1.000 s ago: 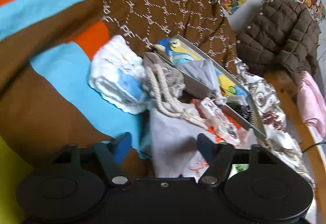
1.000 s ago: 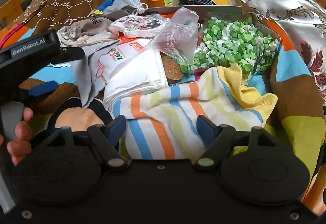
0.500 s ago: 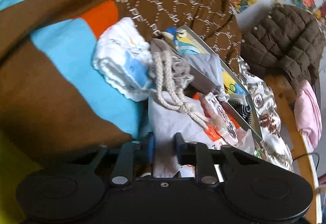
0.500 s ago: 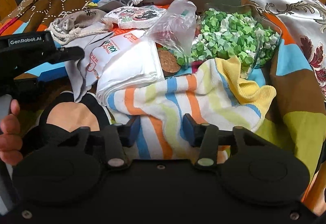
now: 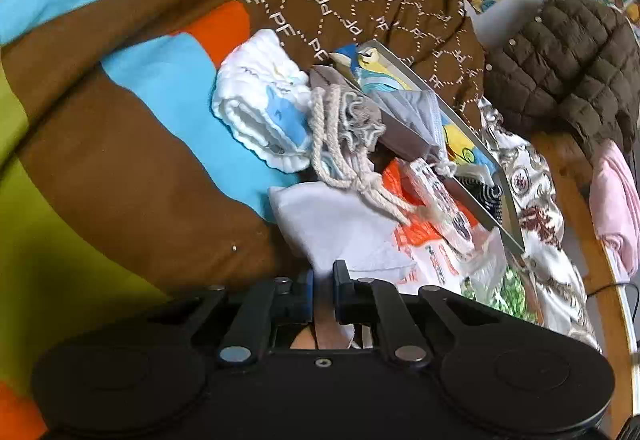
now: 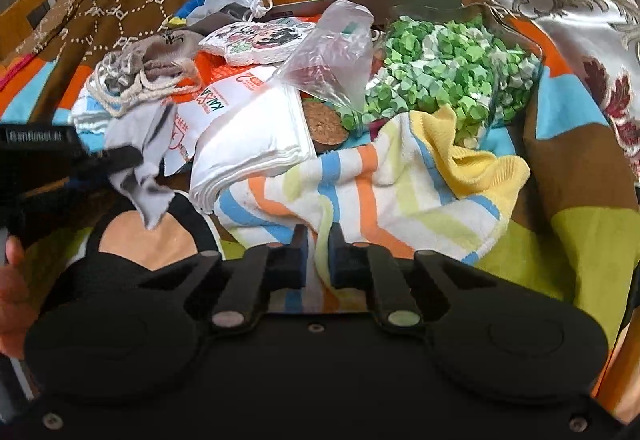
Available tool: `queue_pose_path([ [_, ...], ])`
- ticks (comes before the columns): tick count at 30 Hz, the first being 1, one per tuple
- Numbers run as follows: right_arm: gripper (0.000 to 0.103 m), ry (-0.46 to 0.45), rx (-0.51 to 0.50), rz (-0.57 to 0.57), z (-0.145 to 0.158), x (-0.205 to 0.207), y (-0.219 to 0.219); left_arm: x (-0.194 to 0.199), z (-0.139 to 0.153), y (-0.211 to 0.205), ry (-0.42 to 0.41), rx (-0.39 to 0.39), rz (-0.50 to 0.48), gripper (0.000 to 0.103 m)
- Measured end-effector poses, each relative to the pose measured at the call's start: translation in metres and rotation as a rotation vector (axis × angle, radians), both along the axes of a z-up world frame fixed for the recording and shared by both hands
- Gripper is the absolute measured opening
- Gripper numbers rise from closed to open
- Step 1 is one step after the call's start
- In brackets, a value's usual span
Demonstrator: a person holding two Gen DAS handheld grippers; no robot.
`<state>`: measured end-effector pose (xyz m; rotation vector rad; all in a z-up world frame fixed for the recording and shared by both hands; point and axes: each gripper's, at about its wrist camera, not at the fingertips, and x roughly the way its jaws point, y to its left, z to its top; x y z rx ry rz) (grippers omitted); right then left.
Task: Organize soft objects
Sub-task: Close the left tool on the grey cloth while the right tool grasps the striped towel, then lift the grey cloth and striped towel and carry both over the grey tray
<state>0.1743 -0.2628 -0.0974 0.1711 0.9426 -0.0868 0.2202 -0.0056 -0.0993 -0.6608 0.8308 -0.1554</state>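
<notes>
Both tools have just closed: left tool (image 5: 323, 290) pinches the grey cloth (image 5: 340, 228) at lower centre of its view, right tool (image 6: 318, 254) pinches the striped towel (image 6: 360, 188) at lower centre of its own. Risk: cord of the drawstring pouch (image 5: 344, 120) lies across the cloth, so lifting likely drags the pouch along. Towel fold looks thin between the pads; may slip.

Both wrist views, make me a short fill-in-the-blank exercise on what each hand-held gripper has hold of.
1. The right hand-held gripper is shut on the ____ towel.
2. The left hand-held gripper is shut on a ____ cloth.
3. The clear bag holds ____ paper stars.

Missing words: striped; grey; green
</notes>
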Motion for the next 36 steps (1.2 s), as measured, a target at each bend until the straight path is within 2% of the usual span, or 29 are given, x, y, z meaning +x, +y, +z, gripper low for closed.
queue_pose_path([
  [9, 0.000, -0.015, 0.156, 0.010, 0.004, -0.008, -0.015, -0.016, 0.011, 0.002, -0.011, 0.020, -0.013, 0.009],
  [16, 0.000, -0.043, 0.211, 0.046, 0.010, -0.014, -0.013, -0.025, 0.015, 0.004, -0.018, 0.022, -0.011, 0.009],
  [23, 0.000, -0.097, 0.292, 0.074, 0.020, -0.018, -0.014, -0.033, 0.023, 0.007, -0.051, 0.012, 0.000, 0.009],
  [32, 0.000, -0.202, 0.528, 0.062, 0.034, -0.029, -0.036, -0.037, 0.033, 0.011, -0.081, -0.003, 0.014, 0.009],
  [36, 0.000, -0.249, 0.540, 0.062, 0.041, -0.035, -0.041, -0.039, 0.038, 0.012, -0.101, -0.008, 0.015, 0.009],
])
